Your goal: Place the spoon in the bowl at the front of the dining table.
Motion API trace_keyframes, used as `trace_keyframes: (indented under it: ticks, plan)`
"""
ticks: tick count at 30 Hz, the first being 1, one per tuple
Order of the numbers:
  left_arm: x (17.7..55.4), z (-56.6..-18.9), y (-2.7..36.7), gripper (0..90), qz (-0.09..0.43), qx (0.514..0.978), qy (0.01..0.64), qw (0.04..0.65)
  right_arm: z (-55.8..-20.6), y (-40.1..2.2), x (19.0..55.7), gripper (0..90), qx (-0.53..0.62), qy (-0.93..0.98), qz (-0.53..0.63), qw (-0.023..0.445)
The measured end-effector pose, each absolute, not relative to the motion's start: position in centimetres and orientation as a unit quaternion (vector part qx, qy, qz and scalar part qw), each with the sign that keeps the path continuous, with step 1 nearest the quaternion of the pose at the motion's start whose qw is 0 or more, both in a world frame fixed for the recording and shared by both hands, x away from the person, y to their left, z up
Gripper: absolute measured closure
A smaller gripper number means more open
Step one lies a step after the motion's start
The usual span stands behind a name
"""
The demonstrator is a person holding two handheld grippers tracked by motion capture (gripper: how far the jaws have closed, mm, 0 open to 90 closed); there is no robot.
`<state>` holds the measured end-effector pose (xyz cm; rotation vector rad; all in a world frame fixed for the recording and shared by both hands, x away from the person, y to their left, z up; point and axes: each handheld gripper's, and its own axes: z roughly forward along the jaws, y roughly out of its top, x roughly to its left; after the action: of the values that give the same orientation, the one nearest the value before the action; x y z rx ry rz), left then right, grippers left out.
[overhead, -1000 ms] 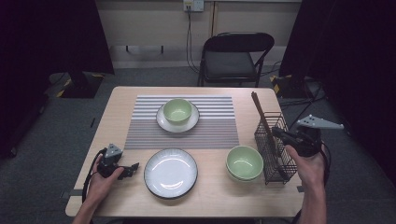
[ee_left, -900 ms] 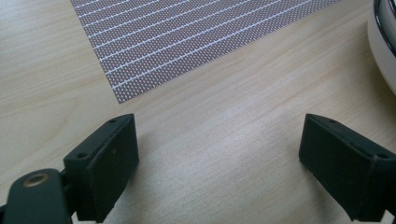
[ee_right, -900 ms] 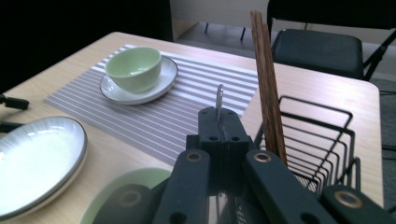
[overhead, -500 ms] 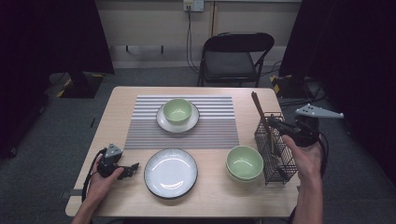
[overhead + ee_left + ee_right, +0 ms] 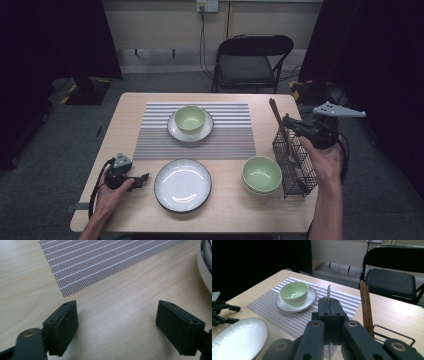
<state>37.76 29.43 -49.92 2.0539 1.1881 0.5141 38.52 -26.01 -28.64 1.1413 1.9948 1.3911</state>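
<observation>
Wooden table (image 5: 135,107) seen from above, w/ a striped grey placemat (image 5: 227,135) across its far half. Person's left hand (image 5: 107,192) rests at the near left corner, holding the left gripper (image 5: 141,179) low over the tabletop; its jaws stand wide apart w/ nothing between them, just bare wood, as the left gripper view shows. Just past those fingertips sits an empty white plate w/ dark rim (image 5: 182,184), near but not touching, and the placemat's corner lies ahead of the jaws. Right hand (image 5: 322,160) is raised at the right edge, holding the right gripper (image 5: 287,121) above a black wire cutlery basket (image 5: 295,170). In the right gripper view its jaws are pressed together on a thin metal utensil handle (image 5: 328,293), which sticks up just above the fingertips; can't tell what kind of utensil. Brown chopsticks (image 5: 277,120) stand in the basket just beside the clamped jaws, on their far side. Green bowl on a white saucer (image 5: 190,120) sits on the placemat, well apart from both grippers. Another green bowl (image 5: 261,174) sits just beside the basket, below and left of the right fingers. Black folding chair (image 5: 252,62) stands beyond the table.
</observation>
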Motion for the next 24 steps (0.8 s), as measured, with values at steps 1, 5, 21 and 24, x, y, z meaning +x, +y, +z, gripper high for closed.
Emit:
trace_keyframes:
  ticks: [1, 5, 21, 24]
  plan:
    - [37.8, -49.8, 29.5, 20.8, 0.196, 0.794, 0.456, 0.350, -28.5, -25.9, 38.6, 90.0, 0.412, 0.723, 0.506, 0.227]
    - [37.4, -48.9, 29.3, 22.4, 0.210, 0.788, 0.449, 0.364, -27.6, -25.2, 38.9, 90.0, 0.397, 0.725, 0.512, 0.231]
    - [37.1, -47.1, 28.3, 19.1, 0.182, 0.786, 0.423, 0.413, -28.1, -21.2, 40.2, 90.0, 0.376, 0.734, 0.531, 0.197]
    - [37.2, -46.7, 27.9, 19.2, 0.180, 0.785, 0.420, 0.419, -28.3, -20.6, 40.4, 90.0, 0.373, 0.734, 0.534, 0.190]
